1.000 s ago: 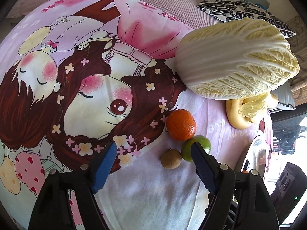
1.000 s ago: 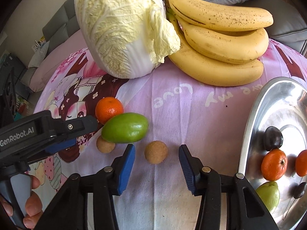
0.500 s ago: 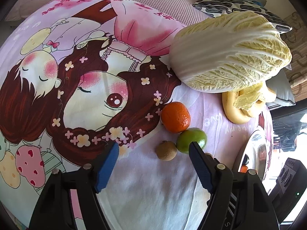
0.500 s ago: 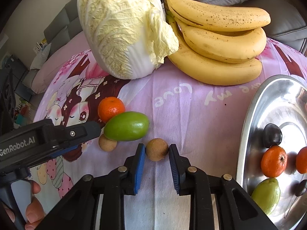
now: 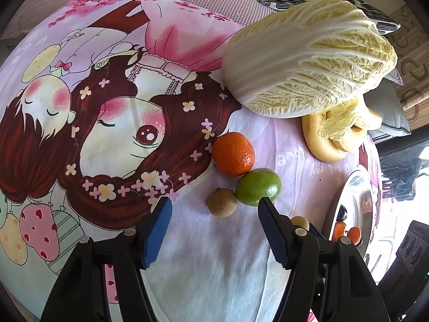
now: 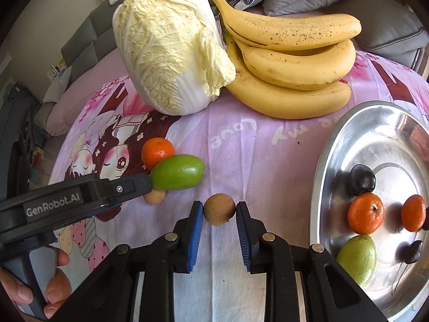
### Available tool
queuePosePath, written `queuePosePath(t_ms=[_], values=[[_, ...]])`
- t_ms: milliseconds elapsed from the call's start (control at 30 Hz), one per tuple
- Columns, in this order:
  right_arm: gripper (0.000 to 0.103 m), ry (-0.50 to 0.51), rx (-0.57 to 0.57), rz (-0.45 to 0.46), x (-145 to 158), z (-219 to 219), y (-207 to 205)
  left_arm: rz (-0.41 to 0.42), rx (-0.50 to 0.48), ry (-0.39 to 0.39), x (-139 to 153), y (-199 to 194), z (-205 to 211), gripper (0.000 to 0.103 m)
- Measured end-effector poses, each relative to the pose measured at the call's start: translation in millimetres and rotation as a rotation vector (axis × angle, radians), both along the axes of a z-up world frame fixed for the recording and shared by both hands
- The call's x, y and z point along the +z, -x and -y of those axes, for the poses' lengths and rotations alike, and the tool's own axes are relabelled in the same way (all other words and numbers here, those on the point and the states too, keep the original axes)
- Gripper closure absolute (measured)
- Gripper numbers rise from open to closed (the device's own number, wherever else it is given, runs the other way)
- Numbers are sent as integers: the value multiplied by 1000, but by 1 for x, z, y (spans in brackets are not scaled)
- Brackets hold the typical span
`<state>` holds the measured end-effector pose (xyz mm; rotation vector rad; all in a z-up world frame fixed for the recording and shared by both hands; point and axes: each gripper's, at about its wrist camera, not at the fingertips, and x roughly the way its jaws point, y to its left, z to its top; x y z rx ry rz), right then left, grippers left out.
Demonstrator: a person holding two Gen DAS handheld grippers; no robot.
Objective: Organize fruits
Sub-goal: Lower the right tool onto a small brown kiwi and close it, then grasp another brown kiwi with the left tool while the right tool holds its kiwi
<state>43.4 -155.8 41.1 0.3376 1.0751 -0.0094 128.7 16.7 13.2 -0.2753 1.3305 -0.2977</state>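
Note:
My right gripper point(image 6: 219, 209) is shut on a small round brown fruit point(image 6: 219, 212) that rests on the pink cartoon cloth. To its left lie a green fruit point(image 6: 177, 171), an orange mandarin point(image 6: 157, 152) and a second brown fruit point(image 6: 155, 196). In the left wrist view my left gripper point(image 5: 214, 204) is open, its tips just short of the second brown fruit point(image 5: 222, 201), the green fruit point(image 5: 258, 186) and the mandarin point(image 5: 232, 154). A steel tray point(image 6: 335, 155) at the right holds mandarins, dark plums and a green fruit.
A napa cabbage point(image 6: 171, 61) and a bunch of bananas point(image 6: 289, 61) lie at the back of the cloth. Grey and patterned cushions sit behind them. The left gripper's body point(image 6: 67, 201) reaches in from the left in the right wrist view.
My right gripper has moved forward and closed on the brown fruit. My left gripper has edged closer to the fruit cluster and stays open.

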Motion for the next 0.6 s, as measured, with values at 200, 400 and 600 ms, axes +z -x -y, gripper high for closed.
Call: queuePosePath(t_ms=[200, 400, 600], values=[[76, -8, -6, 11, 8, 4, 11, -6, -39, -25, -3, -1, 14, 49], [76, -5, -29, 22, 13, 13, 19, 13, -100, -63, -10, 0, 35, 55], [76, -13, -31, 32, 14, 15, 19, 28, -129, -90, -14, -2, 51, 67]])
